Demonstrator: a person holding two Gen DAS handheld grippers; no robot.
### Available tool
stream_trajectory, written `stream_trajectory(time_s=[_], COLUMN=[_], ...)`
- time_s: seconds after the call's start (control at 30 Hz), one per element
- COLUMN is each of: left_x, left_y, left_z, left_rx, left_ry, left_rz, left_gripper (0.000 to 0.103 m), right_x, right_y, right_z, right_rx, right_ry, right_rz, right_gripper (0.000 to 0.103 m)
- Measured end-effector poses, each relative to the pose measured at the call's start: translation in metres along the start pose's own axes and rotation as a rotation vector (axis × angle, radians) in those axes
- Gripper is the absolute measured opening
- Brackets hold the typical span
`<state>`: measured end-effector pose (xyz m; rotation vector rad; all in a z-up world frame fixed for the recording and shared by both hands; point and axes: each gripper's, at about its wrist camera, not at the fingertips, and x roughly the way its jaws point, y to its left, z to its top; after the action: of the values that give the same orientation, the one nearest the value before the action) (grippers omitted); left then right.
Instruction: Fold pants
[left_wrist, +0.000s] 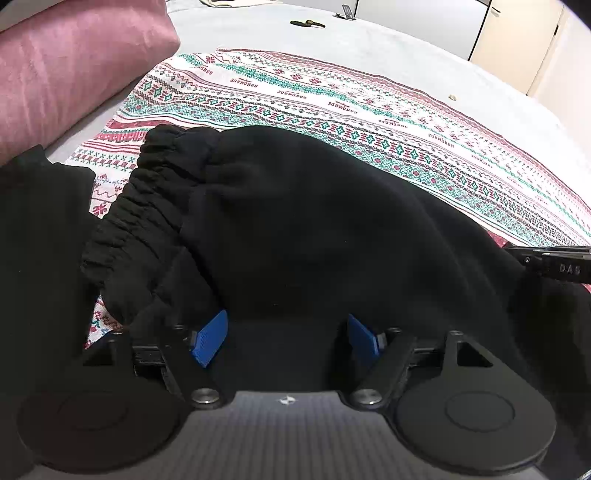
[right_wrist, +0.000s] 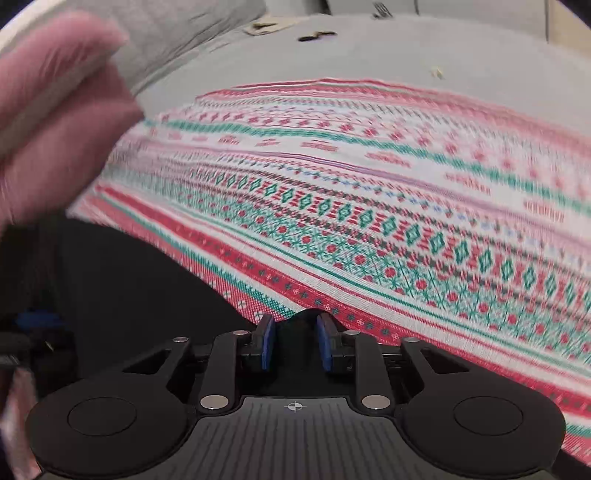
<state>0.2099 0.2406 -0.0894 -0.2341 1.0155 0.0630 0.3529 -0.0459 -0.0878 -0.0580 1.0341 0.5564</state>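
Pants (left_wrist: 295, 221), black, are lying bunched on the patterned cloth (left_wrist: 369, 110), elastic waistband (left_wrist: 155, 192) gathered at the cloth's left end, toward the pink pillow (left_wrist: 66, 74). Cloth is sitting on the grey bed sheet (left_wrist: 332, 40); the pillow is resting on the sheet just off the cloth's left edge.

Left gripper (left_wrist: 288, 338) is hovering over the near side of the pants, jaws standing wide apart, blue pads (left_wrist: 208, 338) clear of each other with black fabric lying between and under them, not pinched.

Right gripper (right_wrist: 295, 341) is sitting at the cloth's near edge, jaws drawn close, pinching a small fold of black fabric between the blue pads (right_wrist: 267, 341). Right wrist view is motion-blurred.

Small dark object (left_wrist: 306, 23) is lying on the sheet well beyond the cloth's far edge; can't tell what it is.
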Motion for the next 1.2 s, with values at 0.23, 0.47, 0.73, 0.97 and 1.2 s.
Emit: stream_trajectory(time_s=[0.23, 0.47, 0.73, 0.97, 1.2], left_x=[-0.001, -0.002, -0.008, -0.011, -0.016], left_y=[0.005, 0.022, 0.049, 0.051, 0.050], left_z=[0.002, 0.012, 0.016, 0.015, 0.019], left_rx=[-0.036, -0.130, -0.212, -0.201, -0.195], left_ry=[0.006, 0.033, 0.051, 0.050, 0.009], left_rz=[-0.014, -0.074, -0.167, -0.183, -0.194], left_gripper=[0.086, 0.086, 0.085, 0.085, 0.086], right_x=[-0.024, -0.024, 0.035, 0.029, -0.045], right_y=[0.039, 0.036, 0.039, 0.046, 0.099], right_z=[0.000, 0.014, 0.010, 0.012, -0.022], right_rx=[-0.082, -0.032, -0.084, -0.069, -0.142], right_ry=[-0.125, -0.170, -0.110, -0.143, -0.347], right_rz=[-0.231, -0.346, -0.506, -0.559, -0.456], right_gripper=[0.007, 0.005, 0.005, 0.007, 0.015])
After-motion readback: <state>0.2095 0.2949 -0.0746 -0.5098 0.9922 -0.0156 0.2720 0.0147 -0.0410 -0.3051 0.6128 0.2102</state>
